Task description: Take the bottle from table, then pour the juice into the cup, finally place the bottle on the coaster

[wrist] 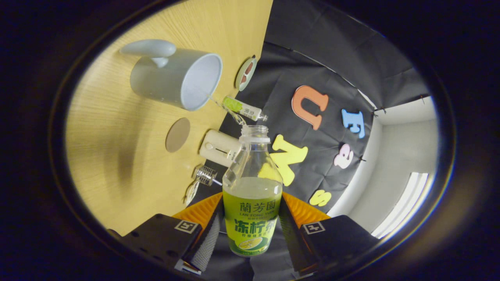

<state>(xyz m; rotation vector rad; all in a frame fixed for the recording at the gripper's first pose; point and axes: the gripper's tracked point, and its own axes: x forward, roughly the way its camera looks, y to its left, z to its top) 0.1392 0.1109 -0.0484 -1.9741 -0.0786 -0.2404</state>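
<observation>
While the view is rolled so the wooden table (117, 156) fills the left half of the frame, its far edge runs diagonally from top centre down to lower centre, meeting the black cloth wall (312, 58). White wall and a bright strip sit at lower right. Largest item: the grey cup (175, 78), upper left, handle toward the top, open mouth facing the bottle. Bottle (252, 191) at centre bottom, uncapped, clear neck, liquid level just above the label. A thin stream leaves the bottle's mouth and reaches the cup rim. Label green/yellow, Latin line reads "LAN FONG YUEN", Chinese characters above and below, lemon slice picture at the bottom. Gripper (250, 234) clamped on the bottle: both fingers press the label sides, left pad (207, 242) textured grey, orange bodies behind, square black-white markers on both black blocks. Cream rectangular device (218, 147) at the table edge, just left of the bottle neck. Brown round coaster (177, 134) left of it, bare wood around it, well apart from the cup. Small green-labelled tube (244, 108) between cup and bottle mouth, text too small. Round disc (246, 73) at the edge, right of the cup. Small clear glass item (205, 175) near the left finger. Open wood lower left.
</observation>
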